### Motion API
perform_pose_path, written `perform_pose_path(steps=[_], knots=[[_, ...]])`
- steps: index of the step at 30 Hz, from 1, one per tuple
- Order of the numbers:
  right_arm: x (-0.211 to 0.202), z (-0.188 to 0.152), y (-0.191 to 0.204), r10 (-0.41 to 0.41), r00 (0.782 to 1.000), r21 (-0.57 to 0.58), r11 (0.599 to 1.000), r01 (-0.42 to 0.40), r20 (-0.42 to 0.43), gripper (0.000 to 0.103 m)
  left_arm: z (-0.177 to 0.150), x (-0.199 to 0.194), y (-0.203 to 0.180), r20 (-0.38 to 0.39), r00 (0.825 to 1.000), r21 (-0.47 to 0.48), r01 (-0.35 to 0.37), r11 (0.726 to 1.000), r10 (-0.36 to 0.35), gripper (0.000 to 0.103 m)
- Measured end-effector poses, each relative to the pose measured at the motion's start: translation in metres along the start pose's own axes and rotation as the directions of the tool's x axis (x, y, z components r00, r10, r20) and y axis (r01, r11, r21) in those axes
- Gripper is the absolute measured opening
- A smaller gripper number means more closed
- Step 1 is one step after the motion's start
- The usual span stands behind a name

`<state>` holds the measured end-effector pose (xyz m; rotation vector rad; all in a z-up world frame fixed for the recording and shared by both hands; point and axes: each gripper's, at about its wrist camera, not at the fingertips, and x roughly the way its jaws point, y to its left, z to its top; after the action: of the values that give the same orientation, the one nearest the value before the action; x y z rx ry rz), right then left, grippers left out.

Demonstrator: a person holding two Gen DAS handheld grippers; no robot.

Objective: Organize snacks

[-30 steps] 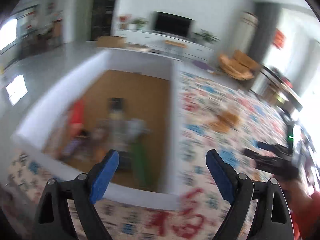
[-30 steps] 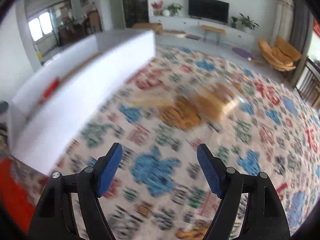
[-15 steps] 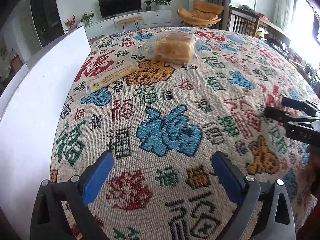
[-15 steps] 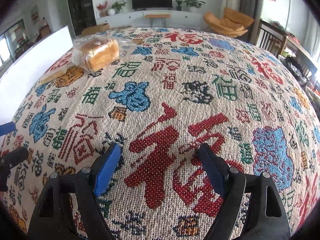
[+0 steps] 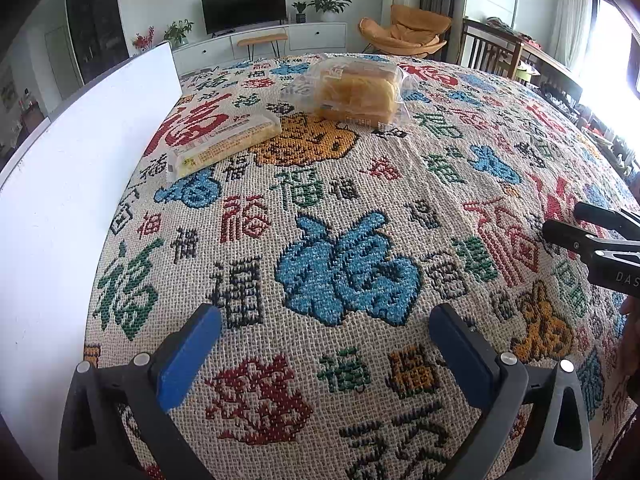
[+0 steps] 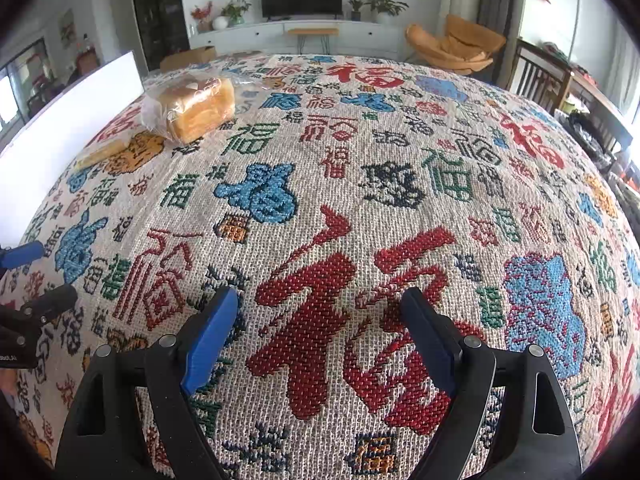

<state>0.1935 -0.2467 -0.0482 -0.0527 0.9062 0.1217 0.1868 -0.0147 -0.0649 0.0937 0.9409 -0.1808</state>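
Note:
A bagged loaf of bread [image 5: 358,90] [image 6: 196,108] lies at the far side of the patterned cloth [image 5: 340,208]. A flat yellow snack packet [image 5: 224,142] [image 6: 102,154] lies left of it, close to the white box wall [image 5: 80,168] [image 6: 68,132]. My left gripper [image 5: 324,332] hovers low over the near cloth, well short of both snacks, its jaws still opening with nothing between them. My right gripper [image 6: 316,320] hovers to its right over a red character, jaws also opening and empty. Each gripper shows at the edge of the other's view: the right gripper [image 5: 592,232] and the left gripper [image 6: 36,280].
A white-walled box stands along the left edge of the table. Beyond the table are a TV console [image 6: 300,32], an orange chair [image 5: 404,28] and wooden dining chairs [image 6: 540,76] at the right.
Both grippers swung right and down, away from the white box holding snacks, to the open cloth; both jaws widened. They have held nearly still since half a second ago.

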Motion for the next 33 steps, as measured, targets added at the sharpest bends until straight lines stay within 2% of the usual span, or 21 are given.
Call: perform_pose_path(steps=[15, 21, 26, 30, 33], knots=[[-0.001, 0.0, 0.0, 0.001, 1.0, 0.0, 1.0, -0.001, 0.0, 0.086, -0.001, -0.001, 0.001, -0.002, 1.0, -0.002, 0.004, 1.0, -0.004, 0.103], [0.0, 0.0, 0.0, 0.002, 1.0, 0.001, 1.0, -0.002, 0.001, 0.086, 0.001, -0.003, 0.001, -0.053, 0.998, 0.034, 0.028, 0.999, -0.026, 0.103], [0.0, 0.0, 0.0, 0.002, 1.0, 0.001, 1.0, -0.002, 0.001, 0.086, 0.008, -0.002, 0.004, -0.157, 0.985, 0.117, 0.087, 0.989, -0.069, 0.103], [-0.001, 0.0, 0.0, 0.004, 1.0, 0.002, 1.0, -0.004, 0.002, 0.086, 0.028, -0.008, 0.008, -0.18, 0.984, 0.22, 0.044, 0.974, -0.003, 0.103], [-0.001, 0.0, 0.0, 0.004, 1.0, 0.002, 1.0, -0.004, 0.002, 0.086, 0.051, -0.011, 0.013, -0.205, 0.979, 0.302, 0.048, 0.952, 0.016, 0.103]])
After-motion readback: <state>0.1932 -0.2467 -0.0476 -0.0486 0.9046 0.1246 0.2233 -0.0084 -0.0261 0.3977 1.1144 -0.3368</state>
